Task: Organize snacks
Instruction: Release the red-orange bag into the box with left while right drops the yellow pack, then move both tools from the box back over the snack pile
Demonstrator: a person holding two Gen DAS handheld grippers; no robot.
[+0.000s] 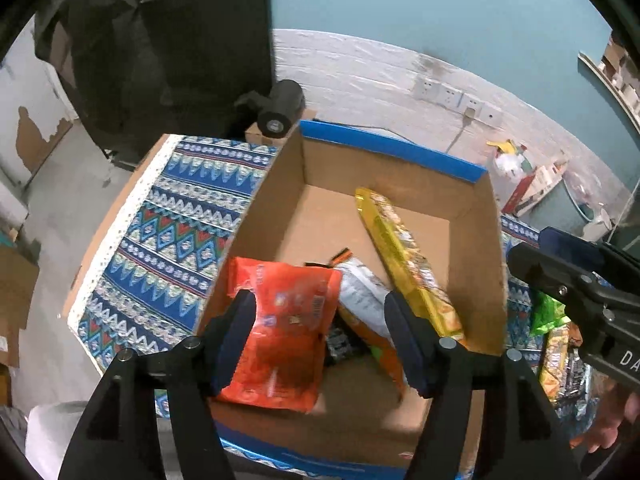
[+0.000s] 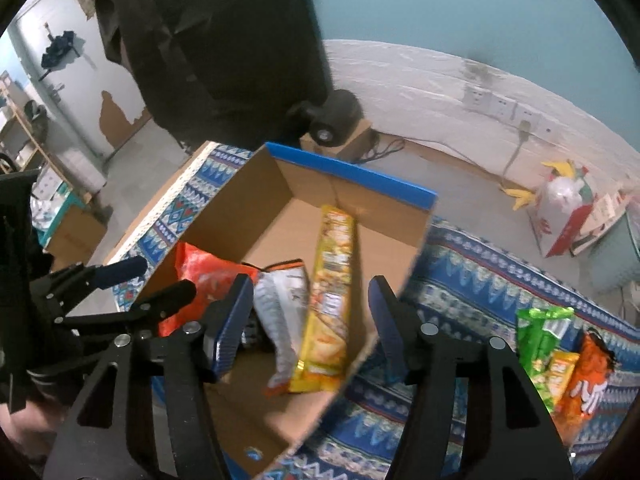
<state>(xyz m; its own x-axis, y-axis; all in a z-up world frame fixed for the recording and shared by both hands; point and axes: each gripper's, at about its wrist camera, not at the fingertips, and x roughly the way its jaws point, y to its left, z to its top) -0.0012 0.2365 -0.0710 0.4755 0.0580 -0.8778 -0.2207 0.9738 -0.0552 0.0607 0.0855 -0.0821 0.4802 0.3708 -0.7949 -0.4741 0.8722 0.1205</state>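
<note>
Inside cardboard box (image 2: 304,184) — yellow snack pack (image 2: 330,300) lengthwise, pointing toward far wall.

Box (image 1: 484,240) far half bare; packets (image 1: 288,320) crowd near.

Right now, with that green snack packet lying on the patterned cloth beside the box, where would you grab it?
Probably by its upper crimped end, coming down from above. The green packet lies flat on the cloth, so only an edge gives the fingers purchase. Its lower end is crowded by the orange packet; the upper end is free.
</note>
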